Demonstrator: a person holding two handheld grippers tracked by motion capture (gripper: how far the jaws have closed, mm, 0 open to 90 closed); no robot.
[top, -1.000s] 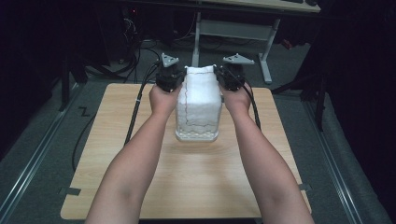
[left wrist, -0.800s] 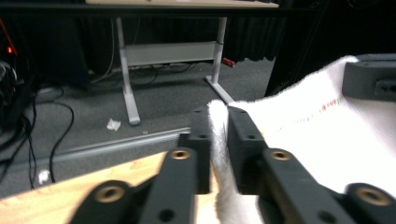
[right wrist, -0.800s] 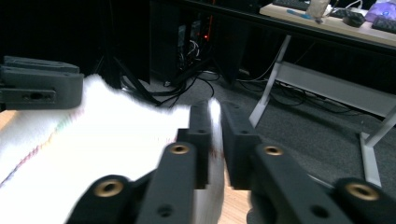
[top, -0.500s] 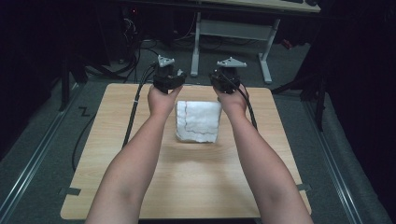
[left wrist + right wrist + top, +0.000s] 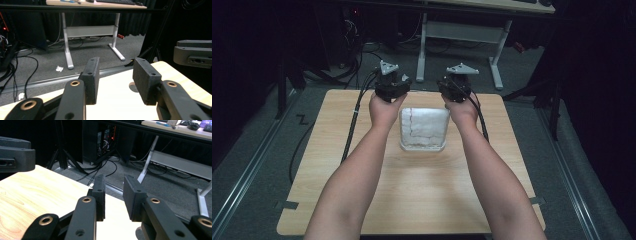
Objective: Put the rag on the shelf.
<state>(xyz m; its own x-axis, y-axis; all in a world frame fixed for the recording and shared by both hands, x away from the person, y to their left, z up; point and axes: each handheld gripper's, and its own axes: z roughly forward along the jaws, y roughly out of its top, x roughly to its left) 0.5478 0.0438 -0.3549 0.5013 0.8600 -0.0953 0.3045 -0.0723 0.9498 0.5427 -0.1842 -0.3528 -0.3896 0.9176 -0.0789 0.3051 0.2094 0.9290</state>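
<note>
A white, squarish bag-like container [image 5: 423, 129] with a faint reddish line across it sits on the far half of the wooden surface [image 5: 412, 195], about midway between its left and right edges, and nothing grips it. Just beyond its far corners hover the two grippers, one to each side. The left gripper [image 5: 115, 81] is held above the far edge near the container's far-left corner; in the left gripper view its fingers [image 5: 91, 80] stand apart with bare surface between them. The right gripper [image 5: 114, 196] is held near the far-right corner; in the right gripper view its fingers [image 5: 100, 195] are also apart and empty, pointing past the surface's edge to the grey floor [image 5: 172, 185]. Both forearms reach in from the near side, flanking the container. Black cables [image 5: 357, 110] trail from the left gripper over the surface's left side. Beyond stand a white-legged desk [image 5: 67, 42] and tangled wiring on the floor.
</note>
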